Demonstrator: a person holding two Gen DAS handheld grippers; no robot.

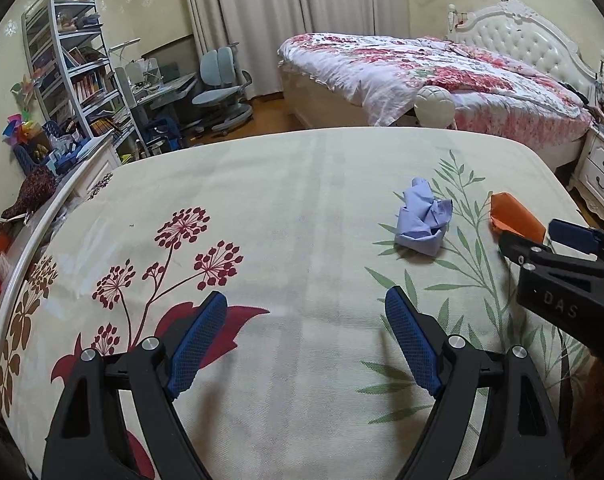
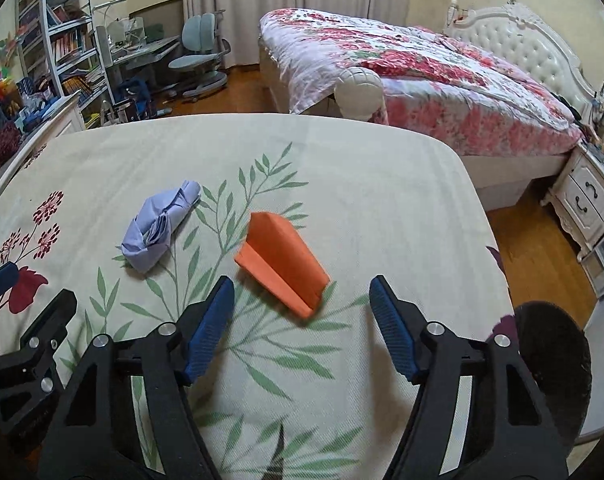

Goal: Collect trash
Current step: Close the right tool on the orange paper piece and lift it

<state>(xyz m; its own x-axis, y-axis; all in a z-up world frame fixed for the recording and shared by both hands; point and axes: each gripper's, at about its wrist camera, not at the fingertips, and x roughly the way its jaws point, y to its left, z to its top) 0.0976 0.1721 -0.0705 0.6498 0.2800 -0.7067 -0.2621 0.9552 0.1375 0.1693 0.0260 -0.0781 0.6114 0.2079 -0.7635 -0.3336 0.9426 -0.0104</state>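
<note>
The orange paper (image 2: 282, 258) lies just ahead between the wide-open right tongs (image 2: 302, 312), light and bendy (pinch its folded edge), while the blue paper (image 1: 421, 220) waits beyond the wide-open left tongs (image 1: 305, 320)

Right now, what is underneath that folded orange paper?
The folded orange paper lies on a cream bedsheet printed with green leaves. Whatever sits directly beneath it is covered, so only the surrounding leaf print shows.
</note>
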